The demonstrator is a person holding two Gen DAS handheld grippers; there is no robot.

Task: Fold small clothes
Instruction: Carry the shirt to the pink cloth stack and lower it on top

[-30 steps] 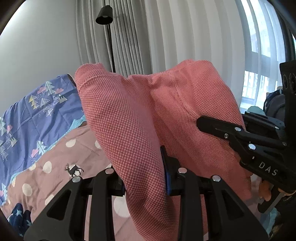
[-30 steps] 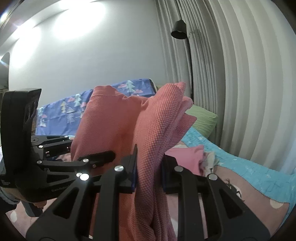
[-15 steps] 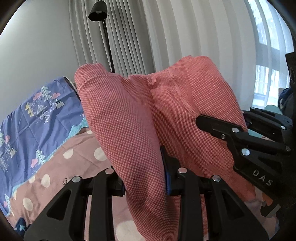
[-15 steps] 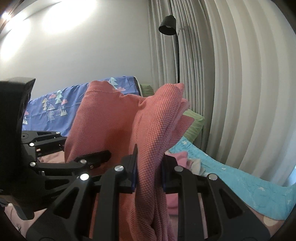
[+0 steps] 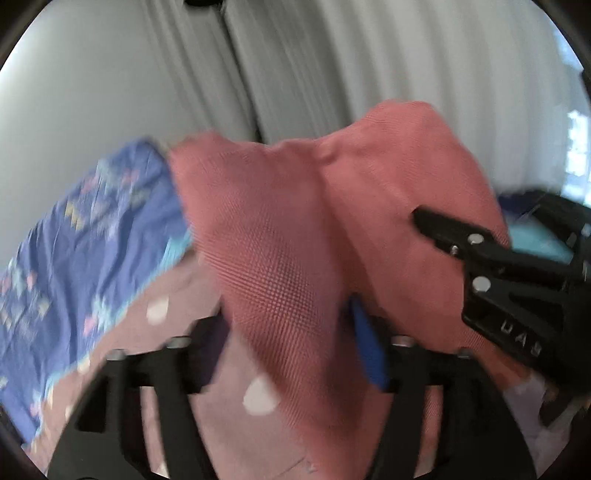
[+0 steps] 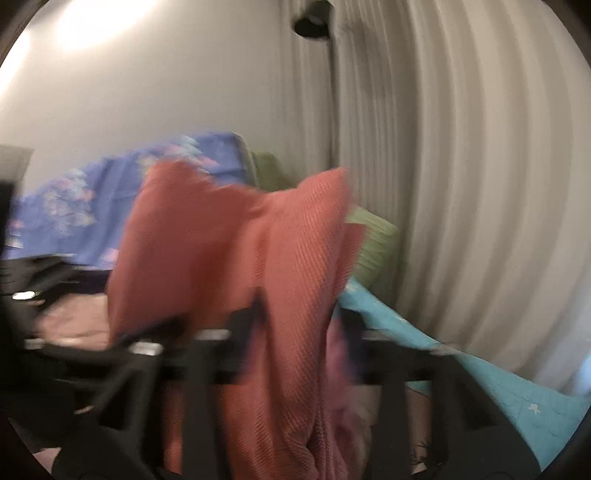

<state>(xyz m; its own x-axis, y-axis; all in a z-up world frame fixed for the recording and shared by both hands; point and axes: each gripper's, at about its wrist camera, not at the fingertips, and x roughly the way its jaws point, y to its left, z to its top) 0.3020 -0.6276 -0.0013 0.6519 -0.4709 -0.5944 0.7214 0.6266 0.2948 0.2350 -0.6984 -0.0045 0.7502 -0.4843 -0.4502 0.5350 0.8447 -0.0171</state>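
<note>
- Bedding is showing to the left of the salmon-red waffle-knit cloth: a blue quilt with small tree prints is lying there, and a dusty-pink bedspread with white dots is spreading out below the cloth.
- The left gripper is reaching up under the cloth's left part, with one black finger on each side of the fabric.
- A blue pad is showing on the finger at the cloth's right edge. The fabric is filling the gap between the two fingers, but motion blur is hiding whether they are pinching it or merely flanking it.
- The cloth itself is hanging in the air above the bedspread, bunched into two humps, one over each gripper, with its lower end trailing down between the left gripper's fingers.
- The right gripper is coming in at the cloth's right edge, one finger in front of the fabric and the other behind it.
- In the right wrist view its fingers are heavily smeared, so I cannot tell whether they are squeezing the cloth.
- A green pillow is peeking out behind the cloth, and a turquoise blanket is lying to the right of the cloth.
- Pale pleated curtains are hanging behind the cloth, and a black lamp shade is showing high above it.
</note>
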